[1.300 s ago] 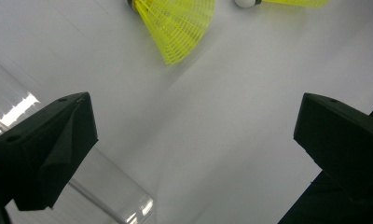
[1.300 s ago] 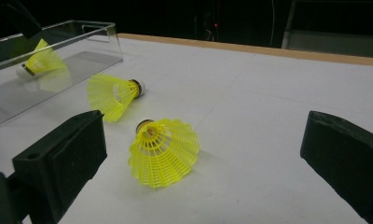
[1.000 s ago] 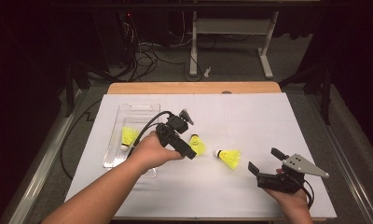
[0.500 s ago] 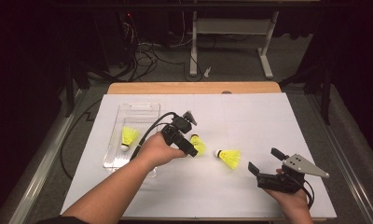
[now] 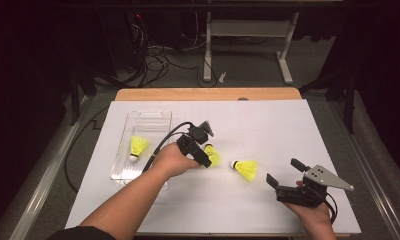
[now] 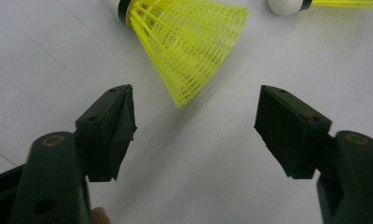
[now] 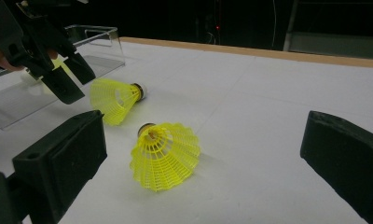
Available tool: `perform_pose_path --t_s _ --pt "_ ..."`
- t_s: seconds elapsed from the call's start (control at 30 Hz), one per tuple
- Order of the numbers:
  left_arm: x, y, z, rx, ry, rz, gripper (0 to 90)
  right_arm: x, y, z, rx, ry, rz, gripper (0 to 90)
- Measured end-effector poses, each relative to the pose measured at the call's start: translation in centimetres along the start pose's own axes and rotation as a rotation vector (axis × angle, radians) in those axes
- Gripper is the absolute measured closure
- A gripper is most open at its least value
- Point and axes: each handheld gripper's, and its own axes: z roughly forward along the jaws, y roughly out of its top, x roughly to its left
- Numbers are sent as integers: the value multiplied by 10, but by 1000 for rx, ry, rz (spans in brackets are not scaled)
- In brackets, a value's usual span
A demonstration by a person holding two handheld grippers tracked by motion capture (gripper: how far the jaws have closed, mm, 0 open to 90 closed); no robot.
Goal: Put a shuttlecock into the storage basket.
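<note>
Closing in on the near shuttlecock [image 6: 187,44], the left gripper [image 5: 208,156] is working the pick-up step; its jaws have just been narrowing, yet they are standing partly apart with pads clear of the yellow skirt, whose wide end is lying just ahead of the gap. That shuttlecock is lying on its side on the white table [image 5: 288,130], right of the clear tray [image 5: 126,167] holding another. The right gripper [image 5: 283,176] is resting open, empty. Next move, in my judgement: advancing until the skirt sits between the pads, then closing gently.

Table [image 5: 288,120] wore a white sheet; on it lay two shuttlecocks [image 5: 213,155] [image 5: 245,169] and a clear tray [image 5: 160,120].
</note>
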Motion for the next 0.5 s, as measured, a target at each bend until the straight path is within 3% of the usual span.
perform_pose_path --t_s 0.5 --pt "7 3 9 11 6 -31 493 0 0 -1 -1 0 4 8"
